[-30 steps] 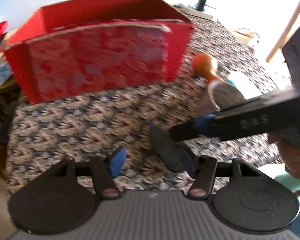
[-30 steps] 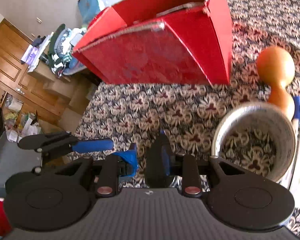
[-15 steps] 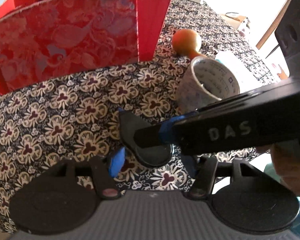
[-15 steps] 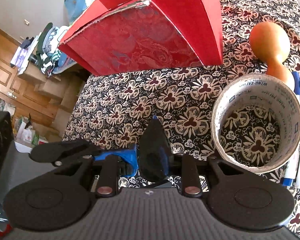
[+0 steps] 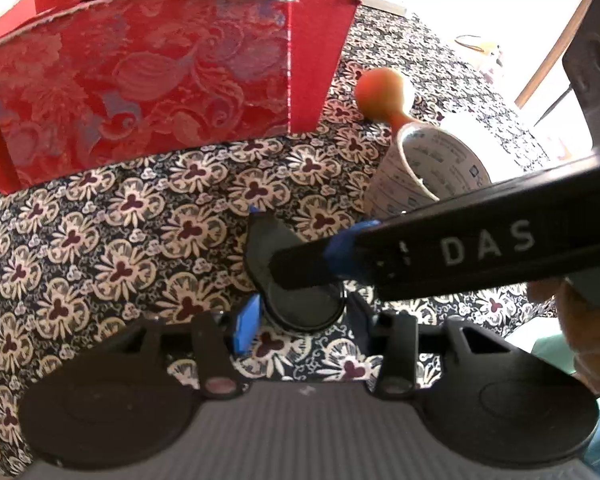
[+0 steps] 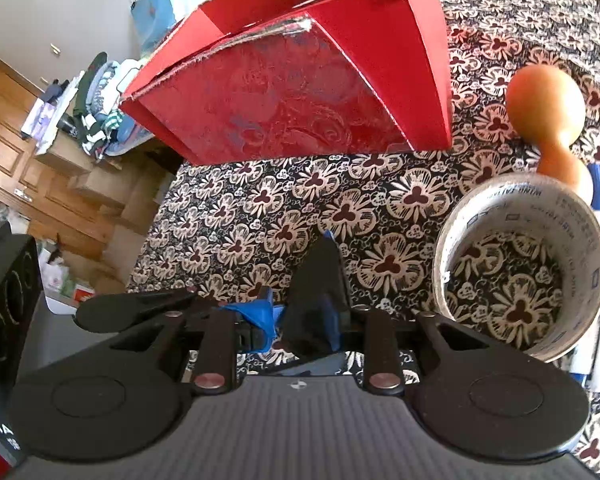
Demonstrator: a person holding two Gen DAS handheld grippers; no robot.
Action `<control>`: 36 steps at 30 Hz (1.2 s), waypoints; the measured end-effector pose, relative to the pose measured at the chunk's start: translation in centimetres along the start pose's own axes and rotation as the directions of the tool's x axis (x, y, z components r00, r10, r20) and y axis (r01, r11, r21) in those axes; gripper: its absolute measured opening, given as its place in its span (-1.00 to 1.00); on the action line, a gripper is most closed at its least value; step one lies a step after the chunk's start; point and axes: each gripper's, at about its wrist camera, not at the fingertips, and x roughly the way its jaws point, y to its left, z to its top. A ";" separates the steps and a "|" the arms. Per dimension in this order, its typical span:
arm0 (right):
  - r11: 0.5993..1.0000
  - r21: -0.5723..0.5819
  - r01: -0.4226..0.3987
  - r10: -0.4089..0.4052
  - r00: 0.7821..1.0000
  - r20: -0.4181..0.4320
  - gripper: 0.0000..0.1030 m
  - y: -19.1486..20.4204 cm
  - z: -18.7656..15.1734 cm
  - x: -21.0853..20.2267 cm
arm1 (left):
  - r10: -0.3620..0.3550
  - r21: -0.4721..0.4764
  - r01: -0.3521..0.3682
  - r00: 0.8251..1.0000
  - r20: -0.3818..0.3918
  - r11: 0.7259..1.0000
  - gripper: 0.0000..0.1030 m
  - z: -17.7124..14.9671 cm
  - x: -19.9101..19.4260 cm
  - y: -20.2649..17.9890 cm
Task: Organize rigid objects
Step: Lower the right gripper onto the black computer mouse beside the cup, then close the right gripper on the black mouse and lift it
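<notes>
Right gripper (image 6: 300, 316) has its fingers drawn in close on a flat black teardrop-shaped piece (image 6: 318, 276), which stands on edge between the blue pads with its point aimed forward, low over the flowered tablecloth (image 5: 120, 220). Left gripper (image 5: 302, 326) is spread wide, and in its own view the round end of the black piece sits between its fingers, with no contact on either side that I can make out. This looks like a hand-over, or a joint carry toward the red box (image 5: 148, 80), which stands open-topped well beyond the piece. To do it well, the left fingers should close squarely on the flat faces before the right pair lets go, since a thin, slick piece can twist out of a grip on its rim. Any lift should go over the box's near wall and clear of the tape roll (image 6: 572, 216) and the wooden gourd (image 6: 544, 100) on the right.
</notes>
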 end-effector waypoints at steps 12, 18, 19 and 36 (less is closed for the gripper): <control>0.975 0.146 -0.168 0.176 0.984 -0.041 -0.85 -1.4 0.6 1.9 | -0.012 -0.007 0.012 1.000 0.021 1.000 -0.12 0.4 -0.5 1.0; 0.975 0.107 -0.195 0.195 0.981 0.013 -0.87 -0.3 1.4 0.7 | -0.014 0.010 0.014 0.998 0.060 1.000 -0.12 1.4 -2.0 1.3; 0.975 0.104 -0.194 0.193 0.981 0.022 -0.88 -0.2 1.7 0.6 | -0.013 0.013 0.012 0.998 0.068 1.000 -0.12 1.6 -2.2 1.4; 0.985 0.108 -0.131 0.119 0.986 0.113 -0.81 -0.7 4.1 0.3 | -0.060 0.088 0.049 0.991 0.123 0.995 -0.13 4.6 -3.1 2.1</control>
